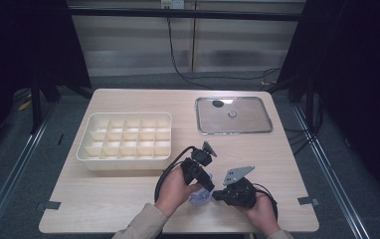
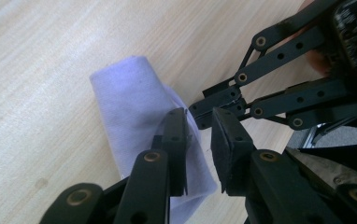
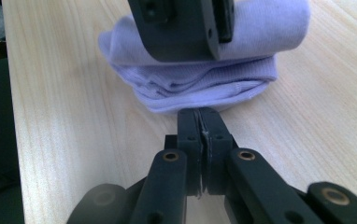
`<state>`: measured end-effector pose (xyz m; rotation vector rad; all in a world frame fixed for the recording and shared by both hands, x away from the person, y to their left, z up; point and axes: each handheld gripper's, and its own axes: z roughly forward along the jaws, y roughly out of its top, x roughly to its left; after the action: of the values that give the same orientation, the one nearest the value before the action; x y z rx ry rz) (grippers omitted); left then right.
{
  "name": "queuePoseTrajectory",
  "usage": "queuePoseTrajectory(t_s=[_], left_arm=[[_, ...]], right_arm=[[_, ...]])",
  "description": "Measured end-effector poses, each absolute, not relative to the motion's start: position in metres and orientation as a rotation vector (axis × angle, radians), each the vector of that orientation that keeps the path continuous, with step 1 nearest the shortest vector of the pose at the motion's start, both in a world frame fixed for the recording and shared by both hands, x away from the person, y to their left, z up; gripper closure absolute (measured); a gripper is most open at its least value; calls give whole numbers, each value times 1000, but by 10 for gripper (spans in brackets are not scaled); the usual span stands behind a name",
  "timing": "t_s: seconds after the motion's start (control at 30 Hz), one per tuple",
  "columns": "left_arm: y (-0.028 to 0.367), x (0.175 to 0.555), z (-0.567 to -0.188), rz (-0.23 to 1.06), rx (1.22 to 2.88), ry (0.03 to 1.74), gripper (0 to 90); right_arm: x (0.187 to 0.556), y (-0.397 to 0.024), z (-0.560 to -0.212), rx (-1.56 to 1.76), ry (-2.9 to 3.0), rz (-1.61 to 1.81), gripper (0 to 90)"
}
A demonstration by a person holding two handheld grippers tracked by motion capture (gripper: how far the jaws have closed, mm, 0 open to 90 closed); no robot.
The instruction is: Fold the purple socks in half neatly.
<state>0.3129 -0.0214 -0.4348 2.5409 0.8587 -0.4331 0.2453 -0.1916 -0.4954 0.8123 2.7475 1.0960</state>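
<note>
A folded lilac cloth lies on the wooden table near the front edge, between my two hands. In the left gripper view the cloth sits beside and under the left jaw. My left gripper is open, with bare table showing in a narrow gap between its pads. It stands over the cloth, where one of its jaws blocks the top of the right gripper view. My right gripper is shut with nothing thick between its pads, and its tips rest at the cloth's near edge. From the left gripper view, the right gripper comes in from the right.
A cream box with several compartments stands at the left middle of the table. A shiny metal tray lies at the back right, holding a small round piece and a dark one. Tape marks sit near both front corners.
</note>
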Motion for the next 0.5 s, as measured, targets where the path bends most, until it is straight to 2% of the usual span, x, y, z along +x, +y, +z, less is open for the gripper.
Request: queuePoseTrajectory(t_s=[0.5], left_arm=[[-20,314,-433,-427,2537,866,758]], right_arm=[[245,-191,-495,813,2749,1094,879]])
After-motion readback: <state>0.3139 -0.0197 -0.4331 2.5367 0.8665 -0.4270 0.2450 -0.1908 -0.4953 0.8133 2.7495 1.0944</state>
